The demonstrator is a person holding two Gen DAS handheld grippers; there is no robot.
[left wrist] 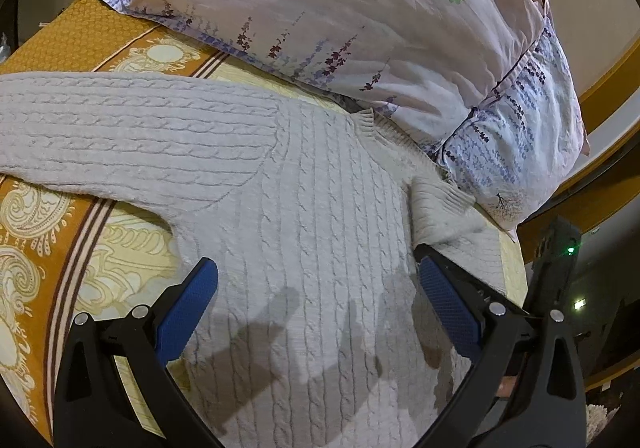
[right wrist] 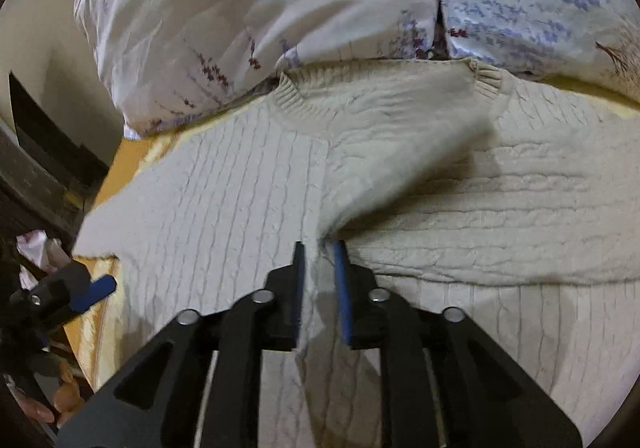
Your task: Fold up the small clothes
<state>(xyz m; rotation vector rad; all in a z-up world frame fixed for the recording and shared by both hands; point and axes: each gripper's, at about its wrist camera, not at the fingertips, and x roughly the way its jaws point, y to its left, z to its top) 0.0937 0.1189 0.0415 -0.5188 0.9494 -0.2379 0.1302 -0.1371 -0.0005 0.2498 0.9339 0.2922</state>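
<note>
A cream cable-knit sweater (left wrist: 304, 208) lies flat on a bed covered by a mustard and pale-yellow patterned bedspread (left wrist: 52, 248), its ribbed collar (right wrist: 288, 96) touching a floral pillow (left wrist: 320, 8) printed with purple sprigs (a small green clover mark sits on the pale part). In the left wrist view one sleeve (left wrist: 120, 128) stretches out flat to the left across the bedspread's striped border, while the other sleeve (right wrist: 400, 160) is folded inward across the chest, its ribbed cuff (left wrist: 444, 196) lying near the pillow's lower corner. The left tongs (left wrist: 316, 280) stand wide apart over the sweater's body, blue pads facing each other, with nothing between them but the knit below and their shadow falling on it; whether the tips touch the fabric cannot be told. The right tongs (right wrist: 320, 252) are nearly together, a narrow gap left between the blue pads, and their tips sit just at the lower edge of the folded-in sleeve where it meets the body; the picture is blurred there, and no fabric shows pinched between the pads. At the left edge of the right wrist view the left tongs appear again beside the sweater's side edge, with fingers of a hand (right wrist: 60, 404) below them.
</note>
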